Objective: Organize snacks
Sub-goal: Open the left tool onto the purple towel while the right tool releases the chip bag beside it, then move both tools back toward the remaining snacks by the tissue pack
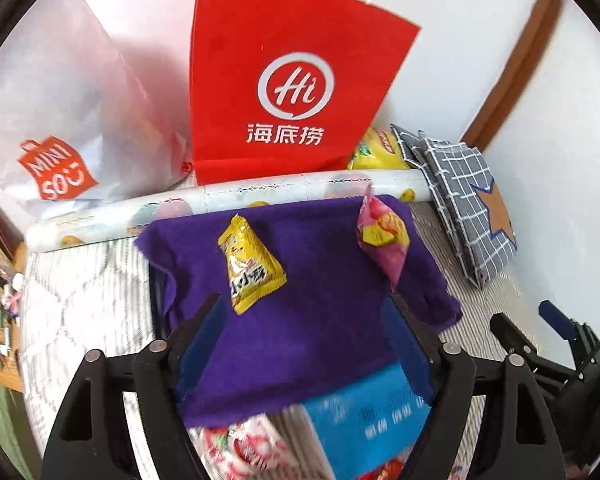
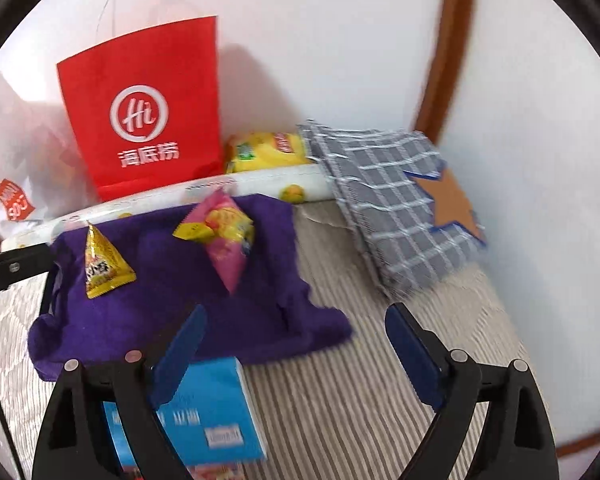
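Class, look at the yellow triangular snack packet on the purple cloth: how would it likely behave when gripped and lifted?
The yellow triangular snack packet looks puffed, so it probably weighs little and may crush. Its glossy film could slip between pads. The purple cloth beneath might bunch if it's pushed.

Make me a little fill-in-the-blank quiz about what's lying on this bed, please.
1. The yellow snack packet and the pink snack packet both lie on a cloth coloured ____.
2. The tall paper bag standing against the wall is coloured ____.
3. The checked grey fabric bag bears a brown shape, a ____.
4. The left tool has its jaws ____, with nothing between them.

Missing words: purple; red; star; open
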Available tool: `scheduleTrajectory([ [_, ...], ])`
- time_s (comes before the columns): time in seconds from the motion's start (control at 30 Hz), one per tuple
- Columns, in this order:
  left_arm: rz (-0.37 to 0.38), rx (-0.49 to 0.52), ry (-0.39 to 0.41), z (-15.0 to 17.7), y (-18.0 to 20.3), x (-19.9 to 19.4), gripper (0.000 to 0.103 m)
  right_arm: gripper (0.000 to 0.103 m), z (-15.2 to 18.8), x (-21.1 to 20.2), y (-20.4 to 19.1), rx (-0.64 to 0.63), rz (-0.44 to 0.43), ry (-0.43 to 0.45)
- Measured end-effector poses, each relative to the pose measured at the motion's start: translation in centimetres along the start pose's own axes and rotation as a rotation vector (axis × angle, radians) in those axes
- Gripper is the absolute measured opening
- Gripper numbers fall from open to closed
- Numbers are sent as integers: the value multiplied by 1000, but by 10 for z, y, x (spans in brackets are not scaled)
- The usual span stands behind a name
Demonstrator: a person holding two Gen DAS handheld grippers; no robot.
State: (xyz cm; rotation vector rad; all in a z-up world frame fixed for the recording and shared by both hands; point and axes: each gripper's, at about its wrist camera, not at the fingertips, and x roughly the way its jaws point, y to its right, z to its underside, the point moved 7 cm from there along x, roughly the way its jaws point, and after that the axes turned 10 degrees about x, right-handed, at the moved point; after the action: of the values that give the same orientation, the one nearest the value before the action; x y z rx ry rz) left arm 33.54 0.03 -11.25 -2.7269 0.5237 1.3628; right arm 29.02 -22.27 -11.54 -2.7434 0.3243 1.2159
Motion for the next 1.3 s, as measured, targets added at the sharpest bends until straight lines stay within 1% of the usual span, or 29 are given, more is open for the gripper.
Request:
scheduleTrajectory([
  [0.07, 5, 12, 12, 6, 6, -12, 84, 91, 7, -11, 2, 6, 0, 9],
  [0.2, 15, 44, 1, 21, 16, -28, 85, 91, 24, -35, 6, 20, 22, 36],
  [0.3, 14, 69, 1, 31, 23, -37, 85, 91, 33, -49, 4, 20, 21, 53],
  [0.43, 11, 75, -6, 46, 27, -43, 85, 91, 42, -67, 1, -11, 35, 85],
  [0.5, 16, 77, -5, 54, 30, -47, 85, 91, 46, -73, 2, 0, 29, 96],
  [0.6, 6, 94, 8, 64, 35, -54, 84, 91, 52, -82, 6, 12, 0, 101],
  [0.67, -14, 103, 22, 68, 38, -60, 84, 91, 56, -86, 9, 17, -26, 97],
  [0.7, -25, 100, 28, 71, 39, -65, 84, 91, 59, -88, 11, 15, -37, 94],
  [0.8, -20, 74, 63, 77, 38, -75, 84, 91, 68, -92, 16, -12, -72, 84],
  [0.83, -32, 58, 68, 80, 36, -77, 84, 91, 73, -93, 17, -21, -86, 74],
  [0.93, -78, 4, 55, 90, 30, -79, 81, 91, 84, -89, 22, -28, -123, 41],
  [1.07, -111, -35, 31, 106, 24, -81, 80, 90, 102, -77, 25, -28, -187, -17],
  [1.1, -119, -46, 24, 111, 22, -82, 80, 88, 106, -73, 25, -30, -201, -28],
  [1.17, -132, -65, 11, 121, 18, -83, 81, 78, 114, -67, 24, -37, -228, -55],
  [1.2, -135, -73, 5, 124, 16, -84, 80, 75, 119, -62, 21, -39, -247, -79],
  [1.27, -137, -94, -4, 131, 10, -85, 80, 62, 125, -54, 17, -51, -272, -117],
  [1.3, -142, -109, -6, 133, 6, -85, 80, 59, 127, -49, 13, -63, -281, -135],
])
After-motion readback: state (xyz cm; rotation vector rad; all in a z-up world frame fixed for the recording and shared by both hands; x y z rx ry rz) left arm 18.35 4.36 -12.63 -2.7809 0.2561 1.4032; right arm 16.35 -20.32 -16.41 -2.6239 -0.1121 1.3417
